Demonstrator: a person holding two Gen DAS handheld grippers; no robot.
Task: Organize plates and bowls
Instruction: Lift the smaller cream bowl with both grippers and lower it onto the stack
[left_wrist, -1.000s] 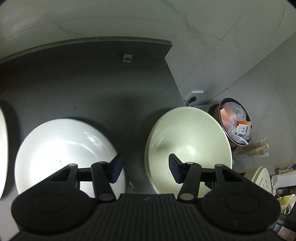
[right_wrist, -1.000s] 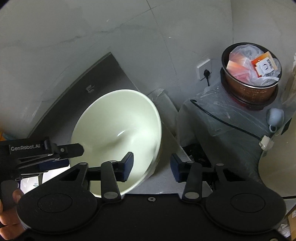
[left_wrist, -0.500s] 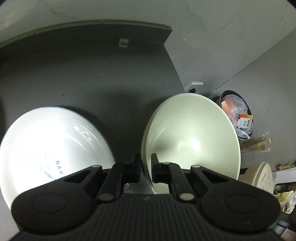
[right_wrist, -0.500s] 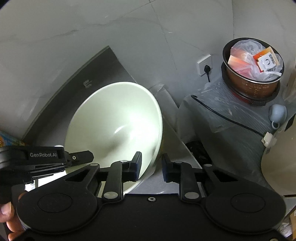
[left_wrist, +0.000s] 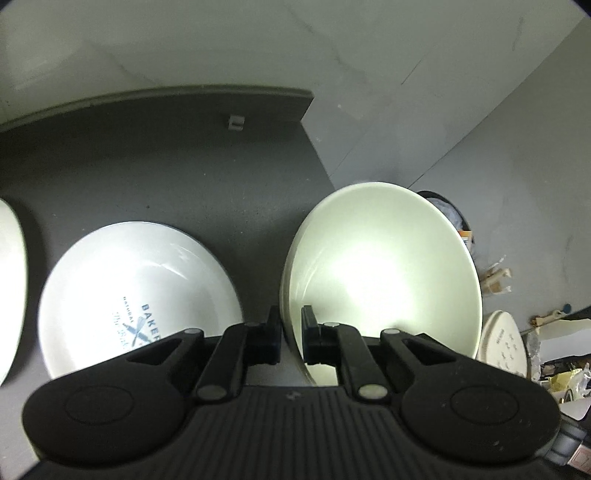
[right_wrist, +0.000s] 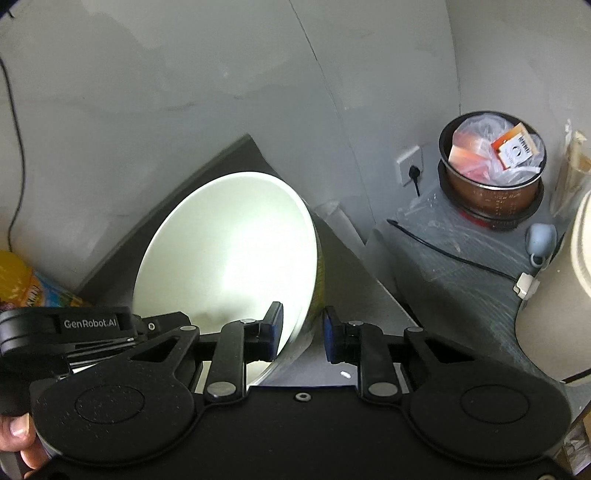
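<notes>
Pale green bowl (left_wrist: 384, 280), glossy, tilted, its rim pinched between the fingers of my left gripper (left_wrist: 291, 334).
It sits at 3 o'clock of the white plate (left_wrist: 136, 291) printed "BAKER", flat on the dark grey counter (left_wrist: 166, 177) under a grey wall. My right gripper (right_wrist: 303, 330) straddles the bowl's opposite rim, fingers parted, not touching. "GenRobot.AI" reads at 9 o'clock; a lined trash bin (right_wrist: 493, 166) stands at 1 o'clock.

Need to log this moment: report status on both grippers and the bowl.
Left gripper shut on pale green ceramic bowl rim. Right gripper straddles opposite rim, not clamped. White printed plate beside bowl, no obstruction.
</notes>
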